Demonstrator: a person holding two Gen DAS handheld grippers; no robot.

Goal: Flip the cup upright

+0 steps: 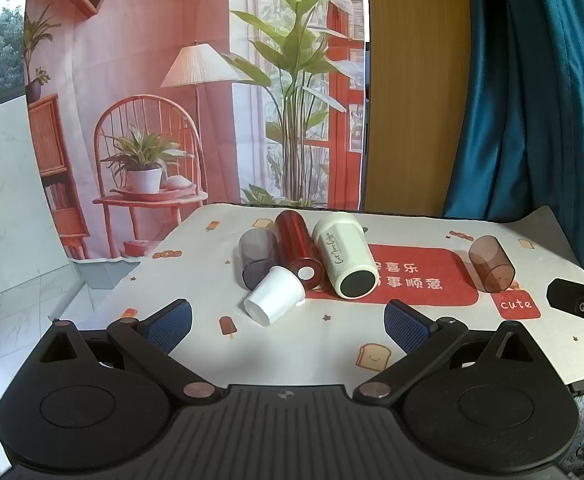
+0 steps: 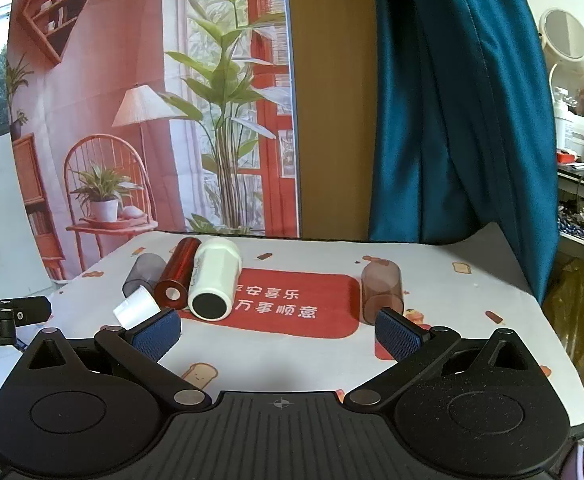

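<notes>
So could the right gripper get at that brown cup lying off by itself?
Probably yes. The brown cup lies alone just ahead of the right gripper, whose jaws are open, with nothing between them. The other cups are clustered off to the left.

Both views are taken low from the near edge of the table (image 1: 300, 364), facing the far edge and the printed backdrop (image 1: 152, 80). The left wrist view is set toward the near left corner, close to the cluster of cups (image 1: 304, 264). The right wrist view is set further right, nearer the brown cup (image 2: 382, 288). The tabletop, cups, backdrop and blue curtain (image 2: 464, 120) are shared.
</notes>
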